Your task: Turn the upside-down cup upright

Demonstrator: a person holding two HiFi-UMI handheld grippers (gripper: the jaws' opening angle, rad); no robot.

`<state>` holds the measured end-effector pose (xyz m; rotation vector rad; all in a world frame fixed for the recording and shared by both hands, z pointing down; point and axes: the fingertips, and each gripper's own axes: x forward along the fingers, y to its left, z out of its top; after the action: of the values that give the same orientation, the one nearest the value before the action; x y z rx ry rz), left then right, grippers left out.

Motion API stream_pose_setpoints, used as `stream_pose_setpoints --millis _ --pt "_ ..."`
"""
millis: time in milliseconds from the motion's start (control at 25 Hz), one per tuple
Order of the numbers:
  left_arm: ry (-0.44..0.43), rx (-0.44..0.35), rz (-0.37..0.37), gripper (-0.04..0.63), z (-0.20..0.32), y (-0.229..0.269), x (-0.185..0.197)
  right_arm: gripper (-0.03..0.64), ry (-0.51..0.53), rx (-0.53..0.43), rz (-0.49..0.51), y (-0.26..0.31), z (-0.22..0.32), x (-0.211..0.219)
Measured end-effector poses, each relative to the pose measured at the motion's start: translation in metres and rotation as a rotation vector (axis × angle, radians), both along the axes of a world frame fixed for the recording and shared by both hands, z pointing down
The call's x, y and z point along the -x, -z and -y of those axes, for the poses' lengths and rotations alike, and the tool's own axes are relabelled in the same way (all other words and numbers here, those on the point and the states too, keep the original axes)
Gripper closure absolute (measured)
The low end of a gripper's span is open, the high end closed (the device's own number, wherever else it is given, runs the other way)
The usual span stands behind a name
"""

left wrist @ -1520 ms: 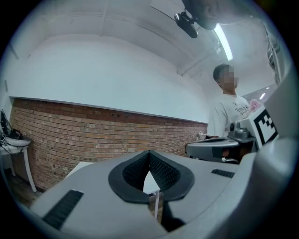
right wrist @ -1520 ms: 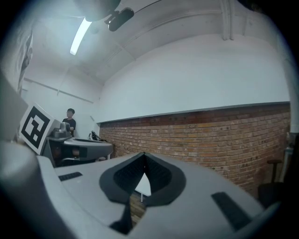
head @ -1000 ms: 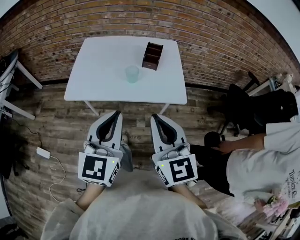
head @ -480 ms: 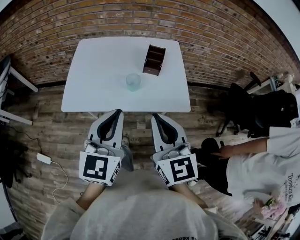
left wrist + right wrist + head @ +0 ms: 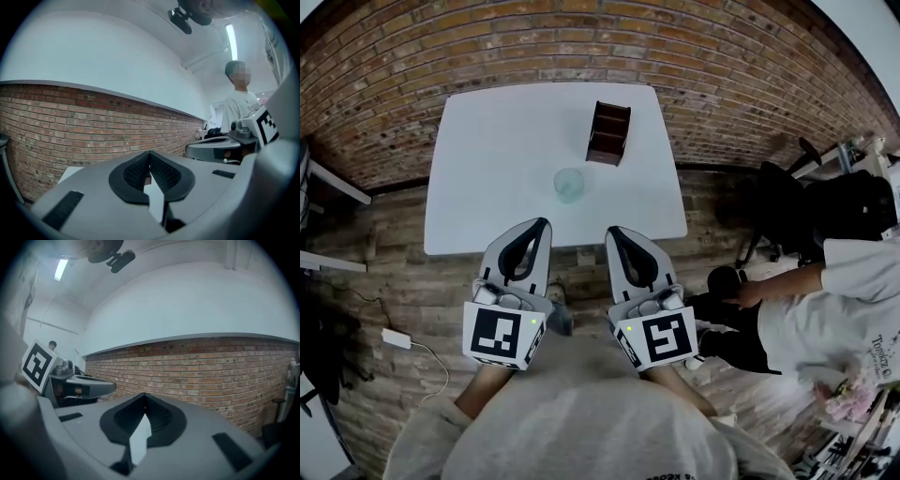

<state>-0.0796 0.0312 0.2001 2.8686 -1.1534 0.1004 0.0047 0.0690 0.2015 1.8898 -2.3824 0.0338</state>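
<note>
Both claws are closed and carrying nothing: in the left gripper view and the right gripper view the ribbed pads meet tip to tip with no gap and no object between them

The cup point(image 5: 569, 185), pale green and see-through, stands on the white table point(image 5: 487, 169) towards its near edge, with the dark wooden desk organiser point(image 5: 608, 133) just beyond it and a little to the right. It lies straight ahead of me, in the lane between the two claws. The left gripper point(image 5: 540, 225) looks slightly nearer to it than the right gripper point(image 5: 614, 232), though there is not much in it. The cup's long axis is vertical. From my steep downward view I cannot tell which end is the mouth, so I take the task's word that it is inverted

I hold both claws side by side, level and pointing at the table, their tips about at its near edge in the head view and well short of the cup. Neither gripper view shows the cup, only brick wall and a sliver of tabletop, so I judge both claws sit above it. My next move needs one claw to open, drop and come in sideways across the cup's wall, leaving wrist roll free for the flip
</note>
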Motion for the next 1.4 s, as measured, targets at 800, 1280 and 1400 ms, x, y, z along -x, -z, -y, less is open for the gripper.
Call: stream_pose_setpoints --millis 800,1280,1400 --pt "-0.079 0.028 0.034 0.586 0.086 -0.020 -0.007 0.611 -0.061 0.021 0.020 -0.021 0.090 -0.003" --pt "-0.054 0.050 0.040 0.586 0.093 -0.035 -0.010 0.609 -0.024 0.053 0.011 -0.035 0.098 -0.012" --pt "-0.047 0.046 0.042 0.586 0.097 -0.036 -0.010 0.609 -0.004 0.062 0.009 -0.037 0.102 -0.012"
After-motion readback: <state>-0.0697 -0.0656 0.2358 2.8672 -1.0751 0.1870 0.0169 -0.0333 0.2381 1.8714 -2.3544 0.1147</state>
